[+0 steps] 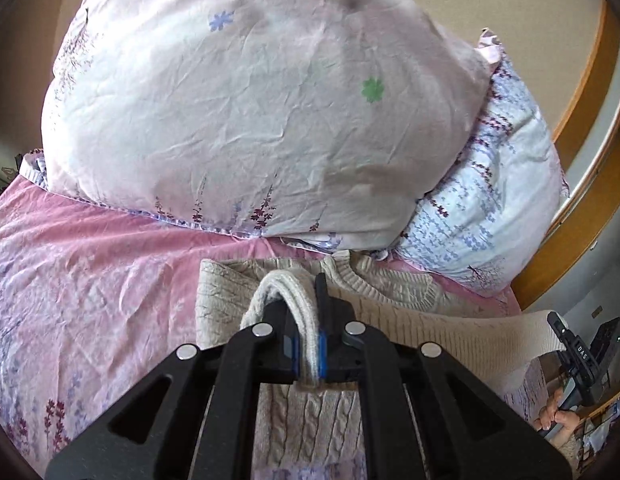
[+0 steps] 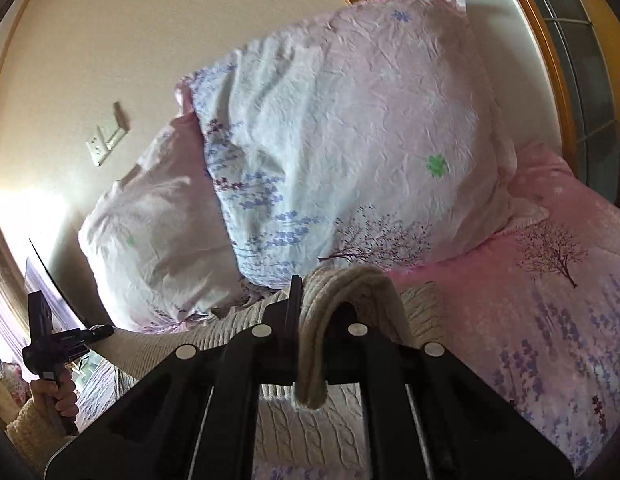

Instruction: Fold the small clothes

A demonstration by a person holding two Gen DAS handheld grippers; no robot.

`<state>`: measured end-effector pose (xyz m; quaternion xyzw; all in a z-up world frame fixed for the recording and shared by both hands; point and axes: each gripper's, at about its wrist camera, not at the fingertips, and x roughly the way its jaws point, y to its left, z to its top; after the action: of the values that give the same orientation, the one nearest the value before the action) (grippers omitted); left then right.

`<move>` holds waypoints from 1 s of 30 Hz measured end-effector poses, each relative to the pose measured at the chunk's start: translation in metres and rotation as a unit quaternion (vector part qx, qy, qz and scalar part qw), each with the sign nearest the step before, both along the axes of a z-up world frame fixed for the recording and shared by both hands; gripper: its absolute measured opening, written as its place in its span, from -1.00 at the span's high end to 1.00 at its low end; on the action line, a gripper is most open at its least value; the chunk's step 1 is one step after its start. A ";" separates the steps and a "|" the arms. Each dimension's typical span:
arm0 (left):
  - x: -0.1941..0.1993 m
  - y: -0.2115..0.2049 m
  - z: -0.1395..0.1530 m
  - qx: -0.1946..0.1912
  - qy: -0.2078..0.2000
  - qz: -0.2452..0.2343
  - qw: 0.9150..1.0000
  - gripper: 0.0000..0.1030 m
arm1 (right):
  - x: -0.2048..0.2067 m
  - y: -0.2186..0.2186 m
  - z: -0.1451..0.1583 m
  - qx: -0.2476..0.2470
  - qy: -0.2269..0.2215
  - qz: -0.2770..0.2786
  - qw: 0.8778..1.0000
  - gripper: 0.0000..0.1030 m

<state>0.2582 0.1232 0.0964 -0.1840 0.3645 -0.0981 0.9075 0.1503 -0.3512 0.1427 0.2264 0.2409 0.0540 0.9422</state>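
A pink floral bedspread (image 1: 89,264) covers the bed, with 2 big flowered pillows (image 1: 245,112) leaning against the wall at its head. A cream cable-knit sweater (image 1: 305,420) lies on the spread just in front of the pillows, its ribbed hem lifted and stretched between both tongs. The left gripper (image 1: 305,320) is clenched on a bunched fold of the sweater's edge. The right gripper (image 2: 322,320) likewise grasps a thick fold of the same knit.
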 end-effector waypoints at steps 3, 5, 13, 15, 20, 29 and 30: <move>0.028 0.000 -0.022 -0.002 0.028 0.007 1.000 0.89 | 0.027 -0.006 -0.025 0.016 0.041 -0.022 0.999 0.85; 0.043 -0.001 -0.036 -0.005 0.045 0.011 0.999 0.88 | 0.039 -0.011 -0.036 0.026 0.061 -0.035 0.997 0.85; 0.067 -0.007 -0.064 -0.001 0.066 0.023 0.998 0.88 | 0.072 -0.015 -0.058 0.032 0.112 -0.066 0.991 0.85; 0.068 -0.009 -0.064 0.002 0.061 0.023 0.998 0.88 | 0.074 -0.014 -0.061 0.032 0.116 -0.070 0.990 0.85; 0.074 -0.009 -0.067 -0.004 0.061 0.028 0.998 0.88 | 0.080 -0.015 -0.068 0.038 0.126 -0.080 0.988 0.85; 0.058 -0.005 -0.059 -0.009 0.041 0.039 0.998 0.88 | 0.077 -0.008 -0.055 0.021 0.105 -0.072 0.992 0.85; 0.058 -0.006 -0.059 -0.005 0.041 0.041 0.998 0.88 | 0.079 -0.008 -0.057 0.024 0.108 -0.073 0.991 0.85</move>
<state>0.3161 0.1169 0.0370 -0.2074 0.3932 -0.0554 0.8940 0.2293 -0.3595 0.0860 0.2708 0.3231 -0.0334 0.9062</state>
